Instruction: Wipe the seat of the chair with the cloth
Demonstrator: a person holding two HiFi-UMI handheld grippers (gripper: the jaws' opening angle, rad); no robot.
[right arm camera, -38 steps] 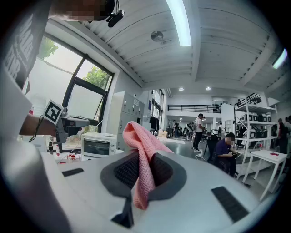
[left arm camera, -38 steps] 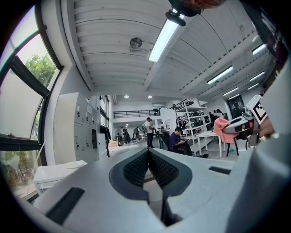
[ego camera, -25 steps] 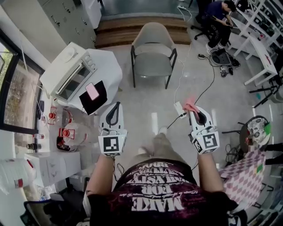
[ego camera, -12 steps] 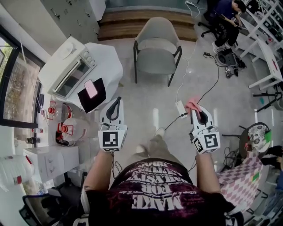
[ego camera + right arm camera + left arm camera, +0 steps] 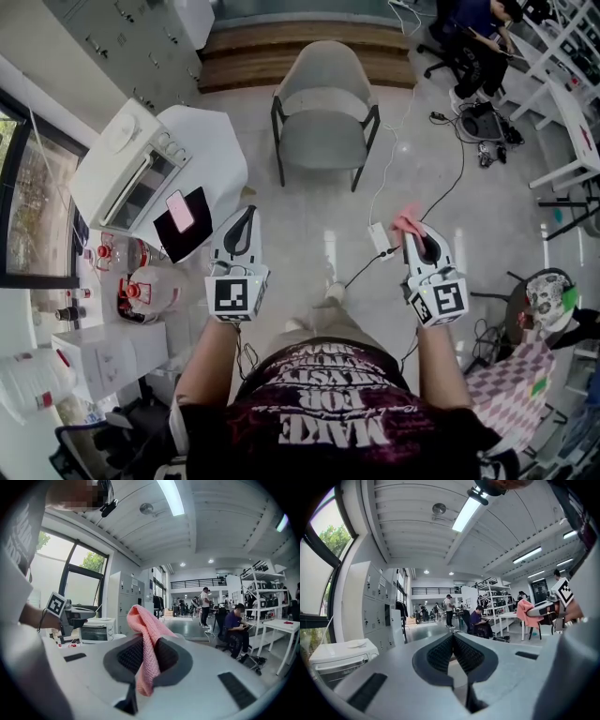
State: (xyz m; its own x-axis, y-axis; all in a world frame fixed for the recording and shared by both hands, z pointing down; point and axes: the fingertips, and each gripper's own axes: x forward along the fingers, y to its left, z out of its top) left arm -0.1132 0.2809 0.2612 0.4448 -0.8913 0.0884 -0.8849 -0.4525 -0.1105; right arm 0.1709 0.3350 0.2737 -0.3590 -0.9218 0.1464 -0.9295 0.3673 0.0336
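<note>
Currently your right gripper [image 5: 146,645] has its jaws clamped on the pink cloth [image 5: 146,620], which bunches up above the pads and hangs down between them. Your left gripper [image 5: 452,638] has its jaws pressed together with nothing caught between them. You hold both grippers out in front of your body, well apart from each other, above the pale floor [image 5: 309,234]. The grey chair [image 5: 323,75] with dark legs stands ahead of you, well apart from both grippers, its seat [image 5: 324,142] facing you. To your left, a white toaster oven [image 5: 120,169] sits on a white table [image 5: 220,141], near a pink phone [image 5: 179,212].
</note>
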